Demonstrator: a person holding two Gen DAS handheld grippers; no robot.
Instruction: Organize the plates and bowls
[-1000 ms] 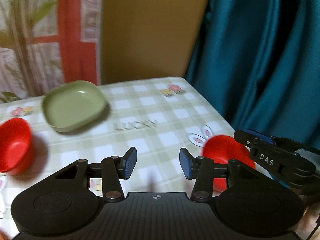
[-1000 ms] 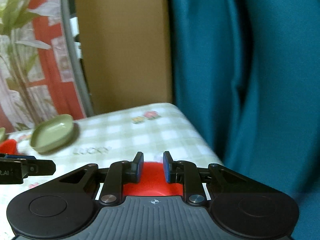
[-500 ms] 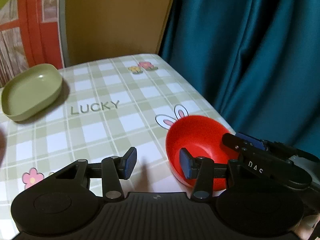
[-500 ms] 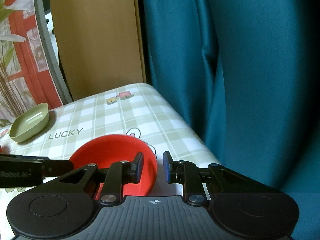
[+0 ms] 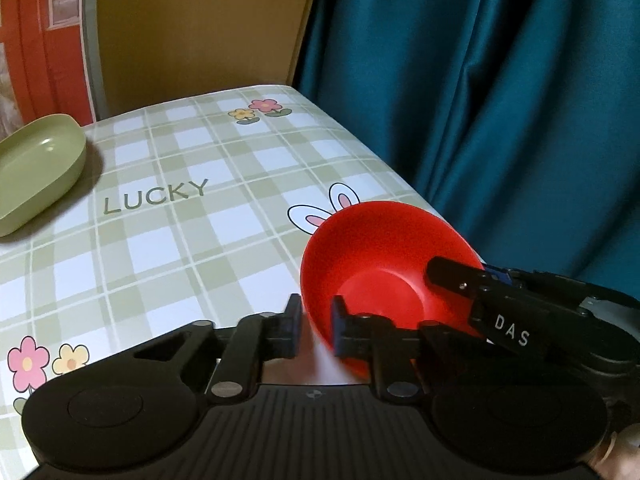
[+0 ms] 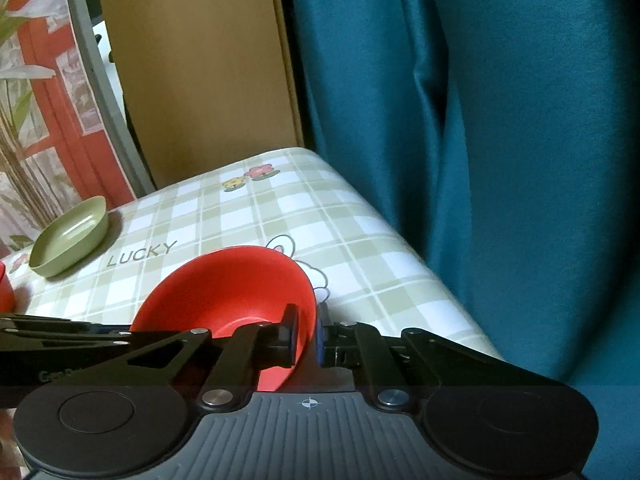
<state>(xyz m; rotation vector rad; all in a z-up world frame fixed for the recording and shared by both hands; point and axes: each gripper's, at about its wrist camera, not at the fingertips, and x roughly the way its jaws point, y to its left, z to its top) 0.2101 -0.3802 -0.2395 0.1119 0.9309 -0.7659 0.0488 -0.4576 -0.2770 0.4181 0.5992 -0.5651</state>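
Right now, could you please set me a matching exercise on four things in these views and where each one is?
Things:
1. red bowl
2. green dish
3. curtain
4. LUCKY lettering

Places:
a. hangs past the table's right edge
b. far left on the table
c. rim between the right gripper's fingers
d. printed between dish and bowl

Pairs: 1-c, 2-b, 3-a, 4-d.

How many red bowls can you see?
2. One round red plastic bowl is pinched at its rim by both grippers near the table's edge; a second red bowl peeks in at the far left. More may be hidden.
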